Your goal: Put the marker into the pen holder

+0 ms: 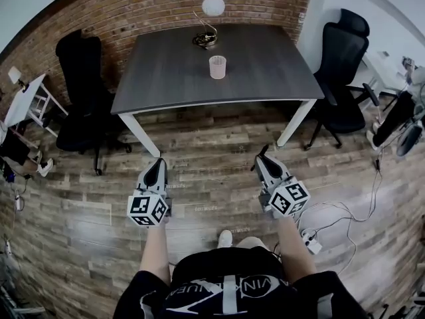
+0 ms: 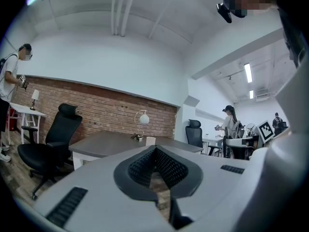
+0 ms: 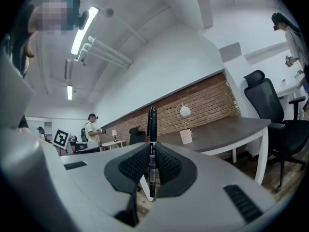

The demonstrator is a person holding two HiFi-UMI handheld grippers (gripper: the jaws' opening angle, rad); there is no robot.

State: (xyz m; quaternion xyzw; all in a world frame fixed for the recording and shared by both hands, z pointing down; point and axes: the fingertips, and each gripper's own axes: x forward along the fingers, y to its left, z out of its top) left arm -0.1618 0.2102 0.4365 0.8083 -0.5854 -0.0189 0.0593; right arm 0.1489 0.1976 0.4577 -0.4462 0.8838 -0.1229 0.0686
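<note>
Right hand-held gripper (image 3: pixel 152 154) is clamped narrow on the marker (image 3: pixel 152 149), pads on its barrel. Marker stands upright, i.e. long axis vertical & crosswise to the way the jaws point, one end poking above the tips. Left hand-held gripper (image 2: pixel 156 151) has its jaws together at the tips w/ nothing between, only floor (image 2: pixel 157 182) showing through. Pen holder (image 1: pixel 218 67), a pale mesh-look cup, sits upright on the dark bench (image 1: pixel 265 58), mouth up, on the near side of a globe lamp (image 1: pixel 211 8). Both grippers are level over the wood floor, well short of the bench, so holder lies straight ahead & well apart from either. In head view it falls between the two, a bit nearer the right one's side; in right gripper view it shows just right of the marker. My read: carry stage, marker not yet near the holder. Since marker axis already matches the holder's upright axis, next move prob. needs no re-turning, just the right one brought forward over the rim, then lowered. Risk: tip catching the rim & tipping the light cup.
</note>
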